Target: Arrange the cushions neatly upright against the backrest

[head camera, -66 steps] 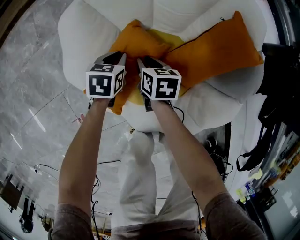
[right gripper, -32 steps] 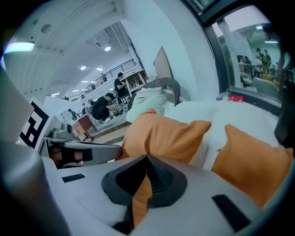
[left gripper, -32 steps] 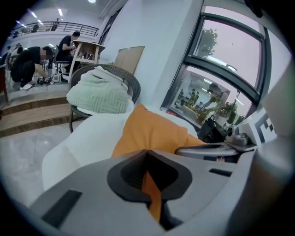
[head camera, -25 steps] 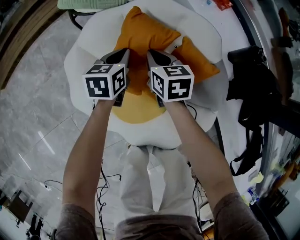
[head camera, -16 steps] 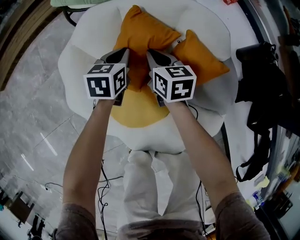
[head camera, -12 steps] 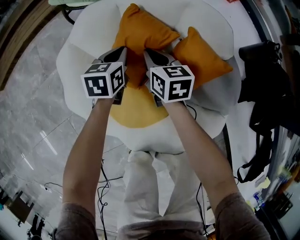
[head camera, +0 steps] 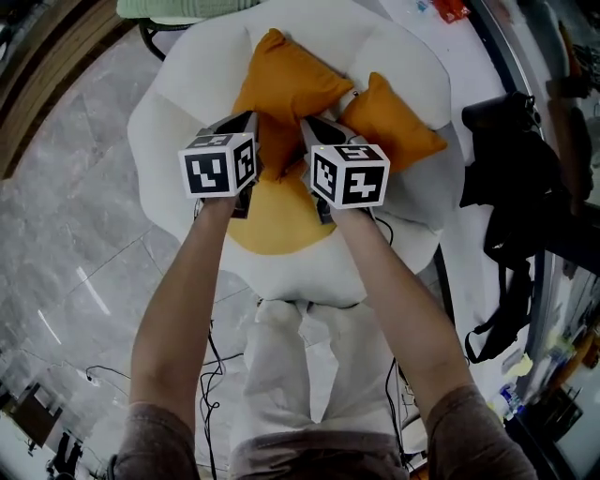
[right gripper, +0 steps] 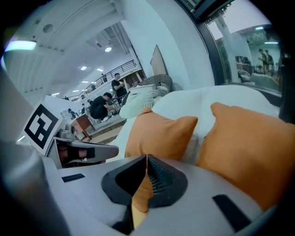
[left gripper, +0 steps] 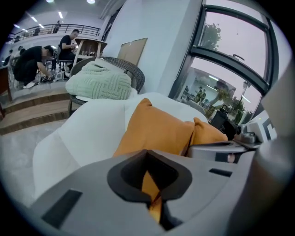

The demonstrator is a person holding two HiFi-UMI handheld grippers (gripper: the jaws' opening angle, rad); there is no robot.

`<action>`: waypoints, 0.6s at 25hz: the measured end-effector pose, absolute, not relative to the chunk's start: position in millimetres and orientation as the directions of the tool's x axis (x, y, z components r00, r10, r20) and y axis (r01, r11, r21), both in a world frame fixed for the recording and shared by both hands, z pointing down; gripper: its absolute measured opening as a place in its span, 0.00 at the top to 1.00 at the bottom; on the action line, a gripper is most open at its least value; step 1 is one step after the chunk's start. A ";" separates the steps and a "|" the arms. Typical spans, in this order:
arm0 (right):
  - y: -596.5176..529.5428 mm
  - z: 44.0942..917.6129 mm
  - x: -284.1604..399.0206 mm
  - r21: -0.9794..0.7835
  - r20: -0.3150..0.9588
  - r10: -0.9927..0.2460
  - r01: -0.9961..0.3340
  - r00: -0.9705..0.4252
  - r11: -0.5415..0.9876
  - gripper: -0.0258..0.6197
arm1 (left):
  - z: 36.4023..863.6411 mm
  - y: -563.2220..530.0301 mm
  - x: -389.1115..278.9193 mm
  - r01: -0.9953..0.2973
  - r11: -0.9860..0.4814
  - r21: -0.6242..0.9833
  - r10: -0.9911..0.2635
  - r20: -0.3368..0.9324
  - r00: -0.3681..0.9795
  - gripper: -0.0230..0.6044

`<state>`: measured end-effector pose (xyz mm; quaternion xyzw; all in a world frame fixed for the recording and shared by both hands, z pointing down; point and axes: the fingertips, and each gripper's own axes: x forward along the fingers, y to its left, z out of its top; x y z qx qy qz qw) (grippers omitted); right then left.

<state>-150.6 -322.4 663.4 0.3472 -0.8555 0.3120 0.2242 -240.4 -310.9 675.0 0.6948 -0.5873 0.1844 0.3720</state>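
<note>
Left gripper and right gripper: both clamped on lower edge of plump orange fabric cushion. It leans on white padded petal-shaped backrest, smaller orange cushion touching its right.

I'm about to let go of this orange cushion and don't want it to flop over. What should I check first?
1. Left gripper pinches the lower edge of the held cushion: ok.
2. Right gripper pinches the same lower edge: ok.
3. Held cushion stands with a corner up, leaning on the white backrest: ok.
4. Second cushion stands against the backrest to the right of the held one: ok.
5. The two cushions sit level and square with each other: not ok; the second sits lower and angled.
6. Held cushion will stay standing without the grip: cannot tell.
</note>
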 end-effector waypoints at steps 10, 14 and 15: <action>-272.0 579.8 -134.3 -0.395 0.637 -0.431 -0.750 -0.640 0.530 0.92 | 587.8 -264.5 -225.7 -0.946 -0.032 0.323 -0.628 0.730 0.271 0.96; -250.2 534.2 -127.0 -0.386 0.635 -0.435 -0.750 -0.639 0.537 0.92 | 542.3 -242.3 -211.7 -0.940 -0.026 0.339 -0.616 0.735 0.282 0.96; -245.6 523.3 -124.7 -0.389 0.633 -0.438 -0.752 -0.638 0.533 0.92 | 530.0 -237.4 -208.2 -0.938 -0.022 0.347 -0.616 0.734 0.286 0.96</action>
